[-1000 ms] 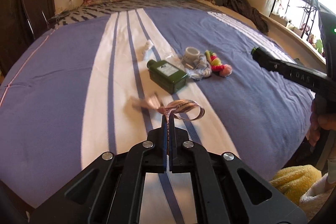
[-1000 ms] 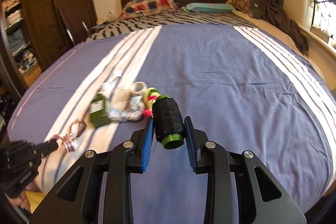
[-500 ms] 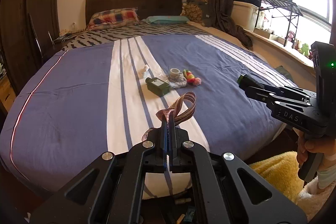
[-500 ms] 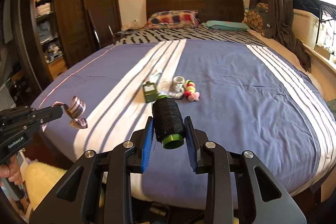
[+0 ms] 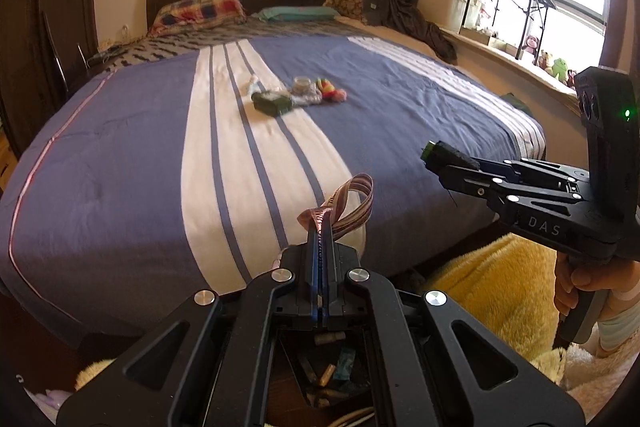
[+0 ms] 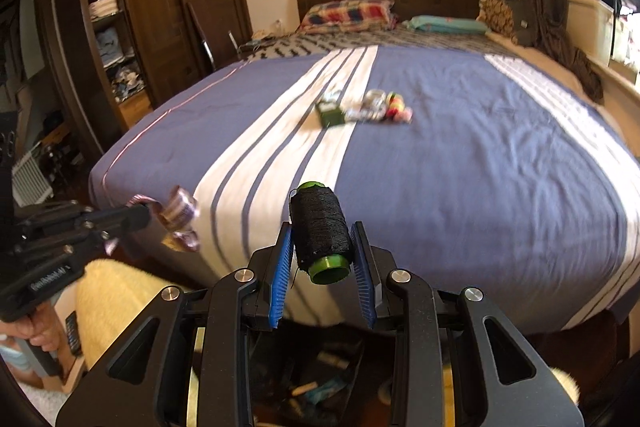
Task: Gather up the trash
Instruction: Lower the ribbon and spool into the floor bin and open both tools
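Note:
My left gripper (image 5: 319,227) is shut on a pink striped ribbon (image 5: 346,203), held off the foot of the bed; the ribbon also shows in the right wrist view (image 6: 178,217). My right gripper (image 6: 322,239) is shut on a black thread spool (image 6: 320,231) with a green core, also seen in the left wrist view (image 5: 446,155). On the blue-and-white bedspread (image 5: 120,147) lie a dark green box (image 5: 272,103), a small jar (image 5: 302,85), crumpled clear wrap (image 5: 306,99) and a bright red-and-yellow item (image 5: 330,91).
Below both grippers a dark bin (image 5: 328,375) holds several scraps; it also shows in the right wrist view (image 6: 316,383). A yellow fluffy rug (image 5: 492,287) lies on the floor. A wooden wardrobe (image 6: 132,15) stands left, a windowsill (image 5: 500,51) right.
Both grippers have pulled back from the bed's middle to beyond its foot, carrying the ribbon and the spool. The bin has come into view beneath them.

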`<state>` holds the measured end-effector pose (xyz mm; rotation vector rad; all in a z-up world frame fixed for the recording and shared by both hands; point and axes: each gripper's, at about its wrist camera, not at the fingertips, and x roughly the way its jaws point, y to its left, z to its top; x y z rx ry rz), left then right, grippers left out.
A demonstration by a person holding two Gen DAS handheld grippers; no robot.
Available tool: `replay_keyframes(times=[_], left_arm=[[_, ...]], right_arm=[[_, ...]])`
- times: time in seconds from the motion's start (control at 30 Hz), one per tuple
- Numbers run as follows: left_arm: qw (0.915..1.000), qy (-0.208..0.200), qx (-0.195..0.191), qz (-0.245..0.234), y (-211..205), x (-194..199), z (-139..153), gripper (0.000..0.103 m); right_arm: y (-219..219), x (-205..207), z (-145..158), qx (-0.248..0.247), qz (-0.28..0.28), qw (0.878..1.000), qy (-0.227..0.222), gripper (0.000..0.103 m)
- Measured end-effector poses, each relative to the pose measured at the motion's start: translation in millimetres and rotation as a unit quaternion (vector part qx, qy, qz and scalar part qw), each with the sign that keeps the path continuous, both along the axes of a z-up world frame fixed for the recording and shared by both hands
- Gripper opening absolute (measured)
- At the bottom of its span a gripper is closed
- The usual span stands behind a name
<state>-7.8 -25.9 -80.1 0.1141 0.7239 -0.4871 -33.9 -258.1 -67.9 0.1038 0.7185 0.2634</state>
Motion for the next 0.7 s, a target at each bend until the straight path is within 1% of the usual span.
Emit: replay_keyframes(times=[0.17, 0.2, 0.33, 0.4, 0.53, 0.7], left_arm=[[0.9989, 0.046, 0.005, -0.006, -2.0, -1.3, -38.7, 0.0], [0.998, 0.062, 0.005, -0.011, -3.4, -0.7, -49.9, 0.0], [0.9952, 0.094, 0.02, -0.017, -8.4, 2.6, -80.7, 0.0], [0.9935, 0.11, 0.023, -0.017, -9.2, 4.2, -94.1, 0.0], [0.9888, 0.145, 0.031, -0.016, -8.8, 8.6, -125.1, 0.0], [0.9796, 0.198, 0.031, -0.014, -6.0, 16.3, -161.7, 0.0]], right_arm=[[8.5, -6.2, -24.5, 0.001, 0.01, 0.999, 0.033, 0.03], [10.3, -6.6, -29.6, -0.001, 0.012, 0.999, 0.04, 0.03], [18.3, -3.9, -58.9, -0.021, 0.011, 0.997, 0.076, 0.03], [20.4, -1.3, -77.4, -0.022, 0.012, 0.995, 0.102, 0.03], [23.0, 1.6, -108.7, -0.027, 0.013, 0.989, 0.143, 0.03], [25.8, 2.1, -140.2, -0.018, 0.019, 0.982, 0.188, 0.03]])
